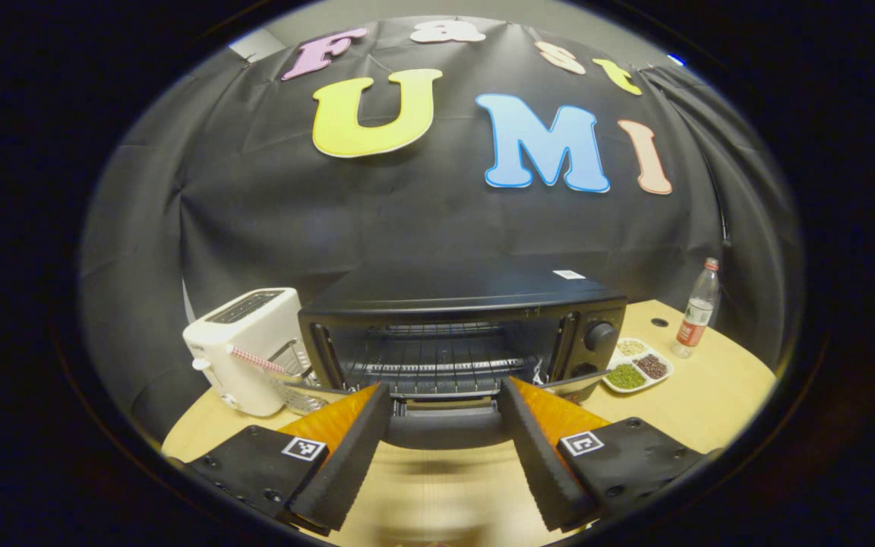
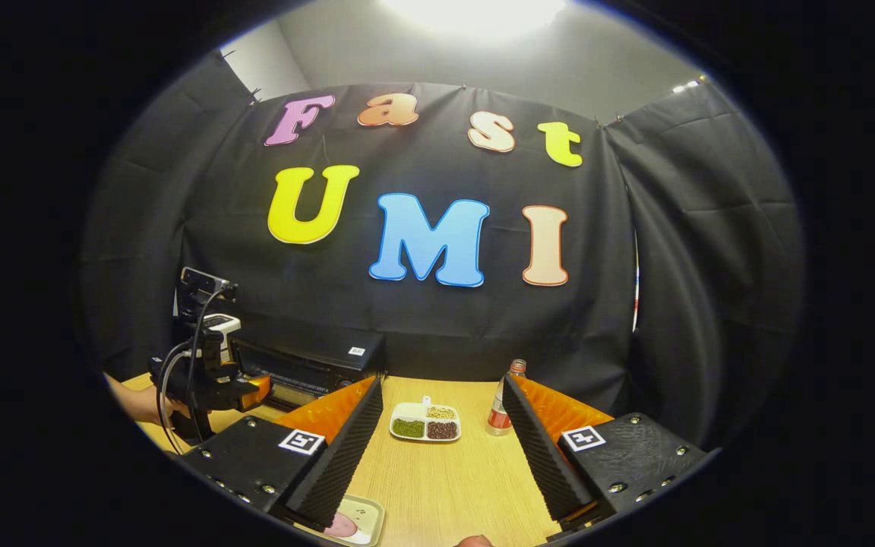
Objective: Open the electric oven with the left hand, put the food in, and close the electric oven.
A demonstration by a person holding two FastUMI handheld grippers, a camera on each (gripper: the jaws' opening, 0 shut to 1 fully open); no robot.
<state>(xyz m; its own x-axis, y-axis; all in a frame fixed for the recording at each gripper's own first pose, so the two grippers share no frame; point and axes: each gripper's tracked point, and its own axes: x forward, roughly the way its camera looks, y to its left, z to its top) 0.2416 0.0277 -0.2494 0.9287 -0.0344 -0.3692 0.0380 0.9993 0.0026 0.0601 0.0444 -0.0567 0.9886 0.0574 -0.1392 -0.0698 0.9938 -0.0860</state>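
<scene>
The black electric oven [image 1: 483, 304] stands straight ahead in the left gripper view. Its door [image 1: 445, 429] hangs down toward me and the wire rack [image 1: 437, 365] inside shows. My left gripper [image 1: 445, 387] is open, one finger on each side of the lowered door, touching nothing. In the right gripper view a hand holds that left gripper [image 2: 255, 391] in front of the oven [image 2: 308, 365]. My right gripper [image 2: 443, 380] is open above the table. A small tray with pinkish food [image 2: 346, 524] lies under its left finger.
A white toaster [image 1: 251, 346] sits left of the oven. To the oven's right are a divided dish of beans [image 1: 639, 368] [image 2: 426, 422] and a drink bottle [image 1: 697, 308] [image 2: 500, 410]. The wooden table [image 2: 445, 486] ends at the black cloth wall.
</scene>
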